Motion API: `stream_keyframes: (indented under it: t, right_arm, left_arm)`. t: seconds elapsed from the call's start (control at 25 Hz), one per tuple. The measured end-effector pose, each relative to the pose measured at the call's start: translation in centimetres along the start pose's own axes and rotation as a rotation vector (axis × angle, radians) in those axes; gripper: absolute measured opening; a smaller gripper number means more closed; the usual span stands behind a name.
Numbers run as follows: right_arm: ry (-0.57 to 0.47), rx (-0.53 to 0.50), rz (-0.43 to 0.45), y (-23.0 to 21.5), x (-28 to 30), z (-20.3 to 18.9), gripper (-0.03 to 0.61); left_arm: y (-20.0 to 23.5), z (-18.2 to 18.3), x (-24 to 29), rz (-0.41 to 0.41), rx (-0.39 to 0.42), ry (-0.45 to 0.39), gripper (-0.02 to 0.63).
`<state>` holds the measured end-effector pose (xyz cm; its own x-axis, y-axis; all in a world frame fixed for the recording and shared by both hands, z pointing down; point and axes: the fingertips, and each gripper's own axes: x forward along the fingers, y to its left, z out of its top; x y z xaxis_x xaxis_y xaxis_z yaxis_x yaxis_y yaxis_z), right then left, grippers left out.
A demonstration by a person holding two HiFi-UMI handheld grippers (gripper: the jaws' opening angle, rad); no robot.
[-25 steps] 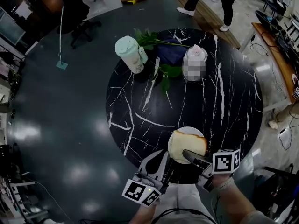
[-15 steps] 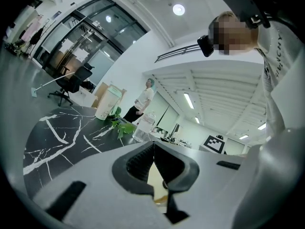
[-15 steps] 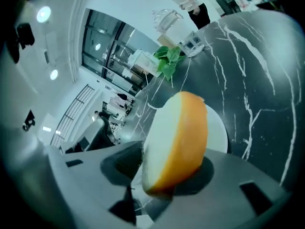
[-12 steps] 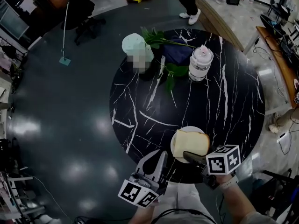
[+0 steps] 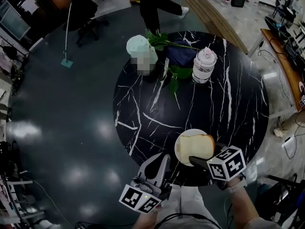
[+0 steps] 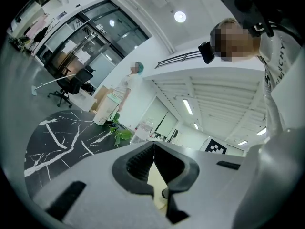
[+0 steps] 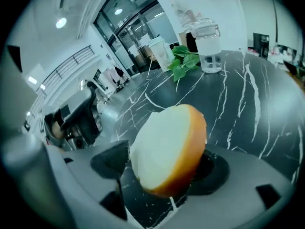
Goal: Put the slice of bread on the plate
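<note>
The person wears a white top (image 6: pixel 275 75) with dark letters (image 6: pixel 280 46) printed on it. A black camera rig (image 6: pixel 248 6) sits on the head. Lower down are pale clothes (image 5: pixel 183 202), and a thin black cable (image 5: pixel 177 215) curves across them. A pale band (image 5: pixel 237 187) goes round the wrist by the right hand (image 5: pixel 225 180). Higher up that arm is a light grey sleeve (image 5: pixel 261 221).

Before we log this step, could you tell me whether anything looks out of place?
Only slightly: the slice of bread lies askew on the plate, one corner past its rim, between the opening jaws of the right claw. Nothing spilled or damaged.
</note>
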<state>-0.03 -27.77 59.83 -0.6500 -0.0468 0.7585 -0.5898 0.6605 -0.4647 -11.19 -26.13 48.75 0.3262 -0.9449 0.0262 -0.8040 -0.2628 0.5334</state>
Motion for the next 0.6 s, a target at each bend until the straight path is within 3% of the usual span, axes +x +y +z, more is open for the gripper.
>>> stream_keyframes:
  t: [0.08, 0.16, 0.48, 0.6]
  right_arm:
    - [-0.074, 0.117, 0.066, 0.4, -0.3, 0.8, 0.371]
    - [-0.107, 0.156, 0.073, 0.4, -0.4, 1.1, 0.419]
    - [-0.161, -0.038, -0.22, -2.2, -1.3, 1.7, 0.531]
    - [-0.177, -0.073, -0.252, -2.2, -1.4, 1.6, 0.537]
  left_arm:
    - [-0.2, 0.2, -0.2, -0.002, -0.001, -0.005, 0.008]
    - [-0.3, 0.3, -0.5, -0.002, -0.007, -0.009, 0.008]
    - [-0.2, 0.5, -1.6, 0.002, -0.022, -0.022, 0.008]
    - [-0.4, 0.4, -1.9, 0.002, -0.026, -0.025, 0.008]
